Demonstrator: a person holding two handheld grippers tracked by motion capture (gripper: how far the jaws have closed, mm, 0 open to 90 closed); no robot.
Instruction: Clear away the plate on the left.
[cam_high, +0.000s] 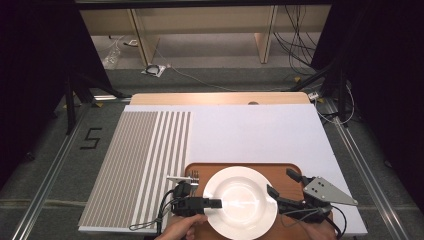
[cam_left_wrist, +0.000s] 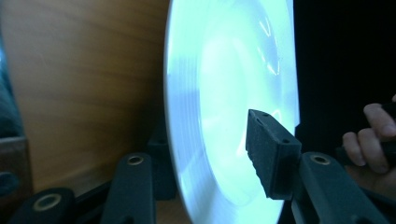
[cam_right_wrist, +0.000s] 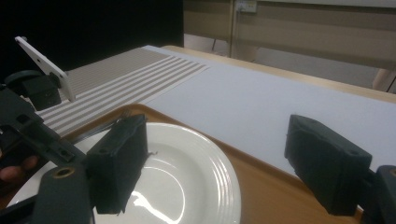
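A white plate (cam_high: 240, 200) (cam_left_wrist: 224, 70) (cam_right_wrist: 187, 177) lies on a brown wooden tray (cam_high: 280, 172) (cam_left_wrist: 84, 84) (cam_right_wrist: 261, 186) at the table's near edge. My left gripper (cam_high: 215, 203) (cam_left_wrist: 210, 135) is shut on the plate's left rim, one pad on its upper face and the other under it. On the plate's right side my right gripper (cam_high: 280, 181) (cam_right_wrist: 217, 140) stands open. Its one pad hangs over the plate's rim and the other over the tray. The left gripper (cam_right_wrist: 32, 121) also appears across the plate in the right gripper view.
What looks like a fork (cam_high: 193, 175) lies on the tray left of the plate. The tray rests on a white sheet (cam_high: 250, 135) with a striped mat (cam_high: 145, 165) to its left. The table's far wooden edge (cam_high: 220, 98) lies beyond.
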